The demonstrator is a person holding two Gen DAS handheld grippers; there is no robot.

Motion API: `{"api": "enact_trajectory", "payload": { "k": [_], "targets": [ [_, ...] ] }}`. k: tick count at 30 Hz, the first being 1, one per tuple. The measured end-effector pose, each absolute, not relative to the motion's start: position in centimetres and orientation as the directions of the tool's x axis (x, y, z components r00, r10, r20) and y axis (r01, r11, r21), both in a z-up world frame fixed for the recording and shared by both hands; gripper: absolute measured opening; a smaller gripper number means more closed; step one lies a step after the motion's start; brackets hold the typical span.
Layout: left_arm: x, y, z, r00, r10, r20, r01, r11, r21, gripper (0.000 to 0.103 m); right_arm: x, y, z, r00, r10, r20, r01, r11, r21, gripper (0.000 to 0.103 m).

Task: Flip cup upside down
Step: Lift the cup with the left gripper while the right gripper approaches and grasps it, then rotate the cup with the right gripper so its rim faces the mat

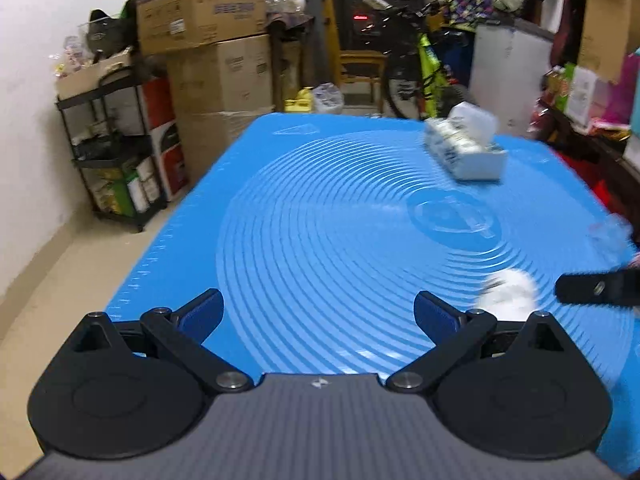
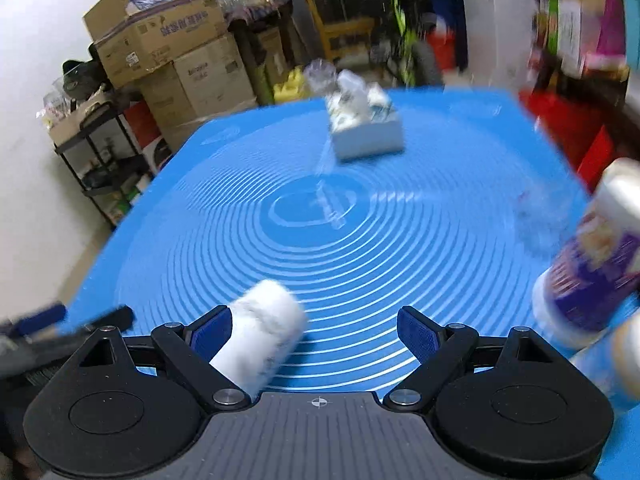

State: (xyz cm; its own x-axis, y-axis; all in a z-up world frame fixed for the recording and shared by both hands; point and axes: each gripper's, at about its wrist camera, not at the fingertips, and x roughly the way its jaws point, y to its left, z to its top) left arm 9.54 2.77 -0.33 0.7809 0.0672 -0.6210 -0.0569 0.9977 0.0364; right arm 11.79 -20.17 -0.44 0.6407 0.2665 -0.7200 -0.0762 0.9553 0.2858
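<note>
From the left wrist view the left gripper (image 1: 318,314) stands wide apart over the blue mat (image 1: 320,216), nothing between its fingers. The cup (image 1: 510,292) shows only as a white blur beyond its right finger, with the tip of the right gripper (image 1: 596,289) reaching in from the right edge.

The right wrist view shows more: the cup (image 2: 264,340) lies on its side on the mat (image 2: 360,240), against the left finger (image 2: 212,330) of the right gripper (image 2: 318,330), whose jaws are wide and not closed on it. The left gripper (image 2: 60,324) pokes in low at left. The tissue box (image 2: 366,128) sits far back; a purple-labelled bottle (image 2: 588,272) leans at right, its writing too blurred to read.
</note>
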Motion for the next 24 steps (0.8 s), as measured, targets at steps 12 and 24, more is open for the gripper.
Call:
{"api": "enact_trajectory", "payload": {
  "k": [12, 24],
  "targets": [
    [9.8, 3.9, -1.8, 0.764, 0.096, -0.638, -0.064, 0.995, 0.073, 0.1, 16.7, -16.8, -4.1, 0.464, 0.351, -0.813, -0.014, 0.921, 0.39, 0.09],
    [9.7, 4.1, -2.2, 0.758, 0.086, -0.647, -0.067, 0.996, 0.054, 0.1, 17.7, -17.1, -5.1, 0.407, 0.465, -0.787, -0.004, 0.862, 0.507, 0.072]
  ]
}}
